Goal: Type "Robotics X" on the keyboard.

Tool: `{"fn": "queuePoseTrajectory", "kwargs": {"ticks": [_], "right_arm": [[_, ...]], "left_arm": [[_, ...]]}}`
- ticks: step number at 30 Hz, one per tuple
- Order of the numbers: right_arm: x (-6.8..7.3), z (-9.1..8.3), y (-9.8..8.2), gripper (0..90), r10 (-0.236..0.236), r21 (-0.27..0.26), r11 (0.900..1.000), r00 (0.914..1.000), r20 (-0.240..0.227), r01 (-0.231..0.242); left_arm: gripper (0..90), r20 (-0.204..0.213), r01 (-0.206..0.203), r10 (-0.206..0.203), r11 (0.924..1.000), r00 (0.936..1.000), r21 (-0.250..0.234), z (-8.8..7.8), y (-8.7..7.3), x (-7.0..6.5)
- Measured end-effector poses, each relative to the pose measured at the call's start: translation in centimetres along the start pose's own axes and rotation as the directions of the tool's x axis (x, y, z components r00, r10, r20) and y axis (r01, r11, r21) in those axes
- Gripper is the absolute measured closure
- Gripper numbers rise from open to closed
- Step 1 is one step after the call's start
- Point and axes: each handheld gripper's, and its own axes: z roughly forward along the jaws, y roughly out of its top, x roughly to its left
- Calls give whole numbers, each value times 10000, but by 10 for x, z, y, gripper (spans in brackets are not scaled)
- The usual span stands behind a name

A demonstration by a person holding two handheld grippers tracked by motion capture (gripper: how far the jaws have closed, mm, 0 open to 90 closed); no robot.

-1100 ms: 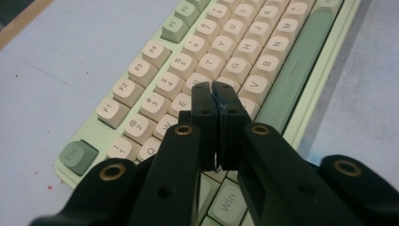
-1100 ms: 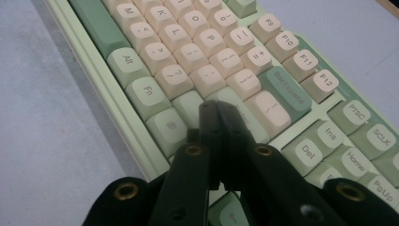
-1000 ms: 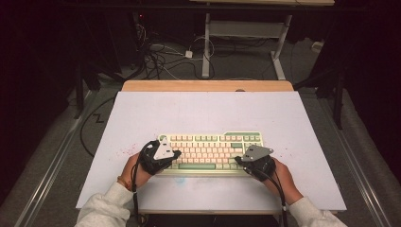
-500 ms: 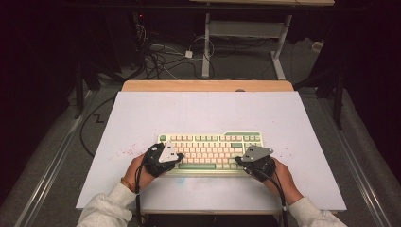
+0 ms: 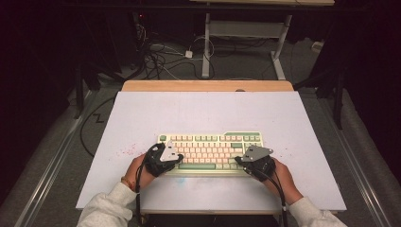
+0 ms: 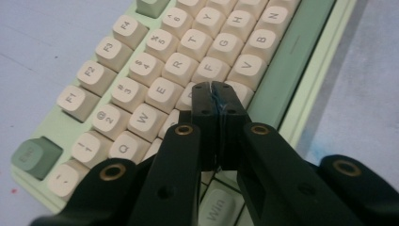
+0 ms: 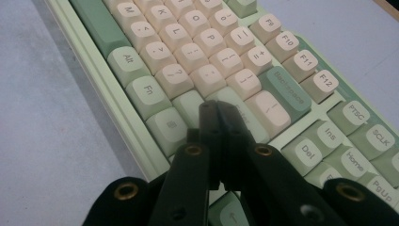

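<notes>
A pale green keyboard with cream and green keys lies near the front of the white board. My left gripper sits at its left end, jaws shut with nothing between them. In the left gripper view its tips hover over the letter keys beside D and V. My right gripper sits at the keyboard's right end, also shut and empty. In the right gripper view its tips stand over a green key below the Backspace key. I cannot tell whether either tip presses a key.
The board lies on a wooden table. Faint red specks mark the board left of the keyboard. Cables and table legs stand on the dark floor beyond the far edge. A person's sleeves come in at the bottom.
</notes>
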Motion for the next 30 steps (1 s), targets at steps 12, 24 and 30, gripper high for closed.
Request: {"fn": "queuePoseTrajectory", "kwargs": {"ticks": [12,24,30], "right_arm": [[-3,-8,-1,900,162,-243,9996,9998,139,-159],[-8,-20,1,888,463,-1061,9935,9979,449,-414],[-8,-23,2,856,482,-1335,9902,9974,529,-408]], "left_arm": [[865,-132,-113,107,9989,9999,-463,-8,6,-5],[829,-498,89,-138,9952,9987,-974,-11,6,-2],[804,-648,173,-248,9934,9976,-1137,-11,6,-1]]}}
